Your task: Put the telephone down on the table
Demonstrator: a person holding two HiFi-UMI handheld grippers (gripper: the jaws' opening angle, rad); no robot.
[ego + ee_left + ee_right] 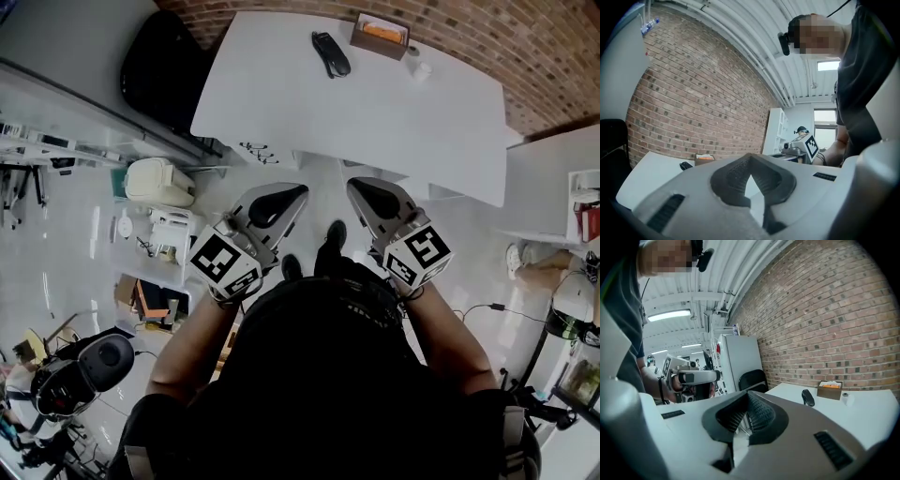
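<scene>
Head view had the telephone point(330, 53) lying on the white table's point(375, 122) far end, near a cardboard box point(380, 36). Left gripper point(281, 199) and right gripper point(370, 194) hung well apart from it, both pinched closed on nothing (box contents too small to make out).

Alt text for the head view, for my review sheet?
Seen from above, a person holds the left gripper and right gripper, both shut and empty, short of a white table. A black telephone lies near its far edge, beside a brown box.
</scene>
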